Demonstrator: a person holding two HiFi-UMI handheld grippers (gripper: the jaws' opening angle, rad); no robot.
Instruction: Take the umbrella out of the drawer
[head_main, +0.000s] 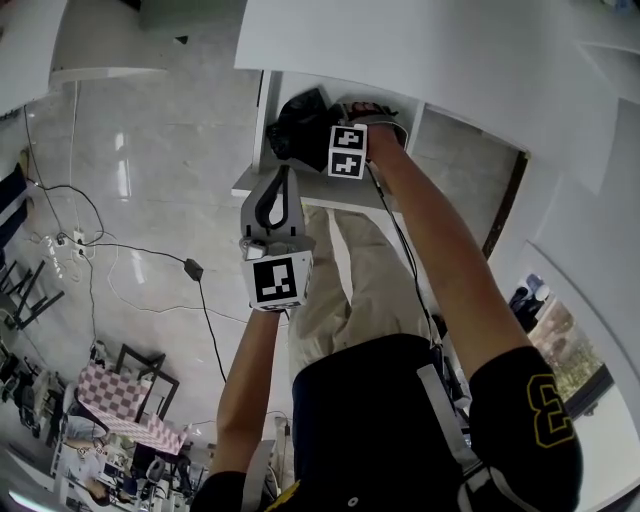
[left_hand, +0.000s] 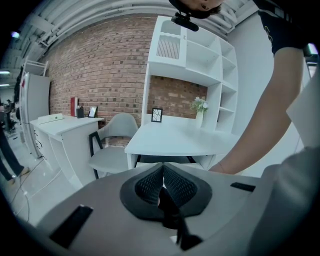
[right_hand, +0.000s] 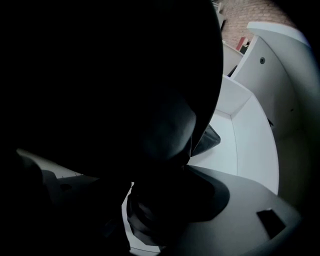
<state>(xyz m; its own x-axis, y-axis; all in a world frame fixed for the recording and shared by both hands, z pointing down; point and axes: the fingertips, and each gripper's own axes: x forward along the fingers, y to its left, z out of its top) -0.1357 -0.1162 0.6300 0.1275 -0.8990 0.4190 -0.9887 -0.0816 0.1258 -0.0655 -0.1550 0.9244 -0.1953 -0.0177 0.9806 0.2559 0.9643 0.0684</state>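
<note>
Right gripper (head_main: 335, 125) clamps the umbrella (head_main: 298, 125) inside the drawer (head_main: 262, 110).
Only its own view shows the black fabric pinched in the jaws; left gripper (head_main: 280, 185), just before the drawer, is clenched empty.

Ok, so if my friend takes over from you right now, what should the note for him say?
Left hand-held gripper: jaws shut, nothing in them, held just in front of the drawer.
Right hand-held gripper: inside the open drawer, jaws apparently closed on the black umbrella. Dark fabric fills most of its view, so check the grip.
Umbrella: inside the drawer, toward its left side.
Done: drawer is open, and the umbrella seems to be gripped.
Left to do: lift the umbrella up and out of the drawer.
</note>
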